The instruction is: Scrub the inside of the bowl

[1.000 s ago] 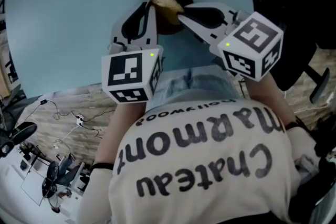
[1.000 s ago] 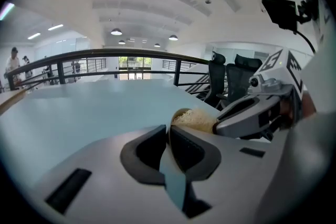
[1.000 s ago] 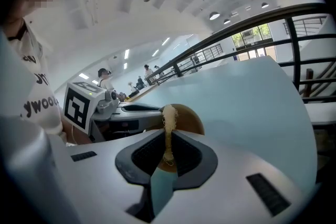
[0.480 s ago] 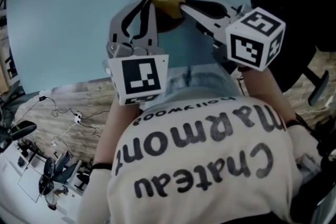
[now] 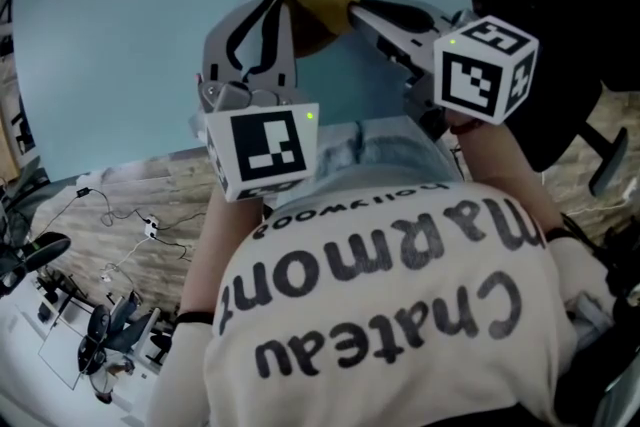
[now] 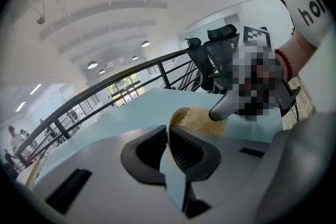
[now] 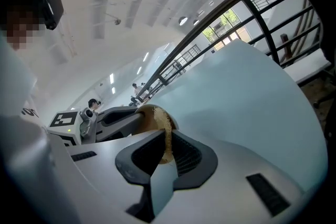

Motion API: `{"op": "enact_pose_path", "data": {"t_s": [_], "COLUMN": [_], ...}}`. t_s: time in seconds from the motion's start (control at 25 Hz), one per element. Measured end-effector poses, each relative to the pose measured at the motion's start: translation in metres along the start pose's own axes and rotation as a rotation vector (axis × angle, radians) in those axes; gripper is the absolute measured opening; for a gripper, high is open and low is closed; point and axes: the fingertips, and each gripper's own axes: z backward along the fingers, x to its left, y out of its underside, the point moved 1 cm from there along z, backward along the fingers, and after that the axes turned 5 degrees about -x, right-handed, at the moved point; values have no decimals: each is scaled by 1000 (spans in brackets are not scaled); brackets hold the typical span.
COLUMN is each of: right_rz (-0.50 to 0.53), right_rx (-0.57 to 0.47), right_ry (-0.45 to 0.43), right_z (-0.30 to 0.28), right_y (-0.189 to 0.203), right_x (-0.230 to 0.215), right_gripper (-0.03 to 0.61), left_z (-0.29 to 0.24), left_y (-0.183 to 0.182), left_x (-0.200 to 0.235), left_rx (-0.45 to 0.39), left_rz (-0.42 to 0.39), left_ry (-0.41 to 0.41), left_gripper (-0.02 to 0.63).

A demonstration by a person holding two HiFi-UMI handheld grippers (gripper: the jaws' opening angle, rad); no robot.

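The person wears a black-lettered white T-shirt (image 5: 380, 315), faded denim (image 5: 370, 153) and a red bracelet (image 6: 284, 62).

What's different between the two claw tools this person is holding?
The left gripper clamps the bowl by its rim, steadying it; the right gripper clamps a tan fibrous scrub pad. The left gripper sits at the bowl's edge, while the right gripper's tips reach inside the bowl. Both are grey, two-jawed and shut.

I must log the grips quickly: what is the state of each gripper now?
Left gripper: closed on the rim of the bowl.
Right gripper: closed on the scrub pad, at the bowl.
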Motion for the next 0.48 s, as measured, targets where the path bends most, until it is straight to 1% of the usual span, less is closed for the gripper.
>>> {"op": "enact_pose_path", "data": {"t_s": [0.08,0.32,0.48], "right_rz": [-1,24,27], "right_rx": [7,9,-2], "right_ry": [-14,-102,-118], "right_z": [0,-4,-2], "right_y": [1,-6,-5], "right_x": [4,27,35], "right_gripper": [54,52,52], "left_z": [0,-6,-4], "left_y": [0,-2,0], "left_x": [-1,-3,-8], "left_rx": [3,7,-8], "left_rz": [-3,-11,-34], "left_ry": [3,6,-3], "left_gripper": [21,20,20]}}
